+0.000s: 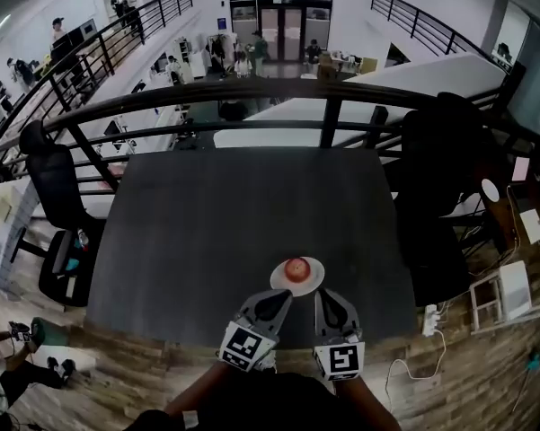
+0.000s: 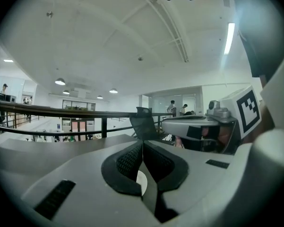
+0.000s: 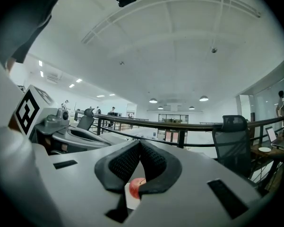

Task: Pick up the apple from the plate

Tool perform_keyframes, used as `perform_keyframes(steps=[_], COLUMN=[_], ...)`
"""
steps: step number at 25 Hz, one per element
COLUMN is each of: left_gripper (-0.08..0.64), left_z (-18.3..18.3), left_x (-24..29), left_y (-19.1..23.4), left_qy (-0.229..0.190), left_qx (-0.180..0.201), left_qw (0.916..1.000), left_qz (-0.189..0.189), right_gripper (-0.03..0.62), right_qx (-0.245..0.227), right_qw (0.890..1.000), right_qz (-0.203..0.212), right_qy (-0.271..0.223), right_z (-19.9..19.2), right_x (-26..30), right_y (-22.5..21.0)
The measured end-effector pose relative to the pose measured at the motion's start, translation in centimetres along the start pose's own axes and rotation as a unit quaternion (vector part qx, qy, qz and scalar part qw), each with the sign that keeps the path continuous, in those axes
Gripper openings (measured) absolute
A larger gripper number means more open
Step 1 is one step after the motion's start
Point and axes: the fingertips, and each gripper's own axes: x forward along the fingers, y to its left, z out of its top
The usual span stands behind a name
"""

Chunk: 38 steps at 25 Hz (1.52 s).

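The apple (image 1: 296,268) rests on the plate (image 1: 277,282) on the table (image 1: 243,214). Left tool (image 1: 283,294) at the plate's 7 o'clock, right tool (image 1: 324,294) at 5 o'clock: both fully closed, empty.

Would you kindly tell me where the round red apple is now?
The red apple sits on a white plate by the dark table's near edge in the head view, just ahead of the left gripper and right gripper.

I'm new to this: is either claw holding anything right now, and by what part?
Nothing is held. The left gripper and right gripper are both shut and empty; the apple lies on its plate ahead.
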Motion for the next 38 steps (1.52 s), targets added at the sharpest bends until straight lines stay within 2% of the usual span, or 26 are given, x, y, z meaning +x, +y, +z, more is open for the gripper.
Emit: perform_keyframes(steps=[7,12,15,20,24,29,35,36,38], left_gripper=[0.023,0.023,0.023,0.023,0.023,0.023,0.025,0.029,0.130], left_z=[-0.5,0.7,0.8,-0.3,-1.5,-2.1,-4.4,-4.8,-5.7], left_x=[1.5,3.0,3.6,4.4,5.0,6.1,6.9,7.1,7.3], left_y=[3.6,4.2,4.0,4.5,4.3,3.2,3.4,3.4,3.5], left_qy=[0.002,-0.022,-0.028,-0.014,0.003,0.016,0.049,0.056,0.071], left_qx=[-0.009,-0.025,-0.039,-0.051,-0.051,-0.038,-0.023,-0.020,-0.018], left_qw=[0.9999,0.9994,0.9987,0.9985,0.9985,0.9991,0.9980,0.9977,0.9968], left_qz=[-0.006,-0.013,-0.014,0.014,0.019,0.008,0.034,0.033,0.032], right_gripper=[0.025,0.025,0.025,0.025,0.025,0.025,0.025,0.025,0.025], right_qx=[0.000,0.008,0.009,0.041,0.058,0.068,0.075,0.073,0.068], right_qw=[1.000,1.000,1.000,0.998,0.997,0.996,0.995,0.995,0.995], right_qz=[-0.018,-0.006,-0.003,-0.002,0.003,0.011,0.019,0.025,0.038], right_qy=[0.011,0.003,0.016,0.036,0.050,0.056,0.067,0.064,0.056], right_z=[0.0,-0.3,-0.9,-2.6,-4.2,-5.3,-6.9,-7.0,-7.0], right_x=[3.7,5.5,5.7,5.6,5.3,4.9,4.7,4.9,5.4], right_y=[0.0,-0.8,-2.2,-4.1,-4.4,-5.1,-5.4,-5.2,-4.9])
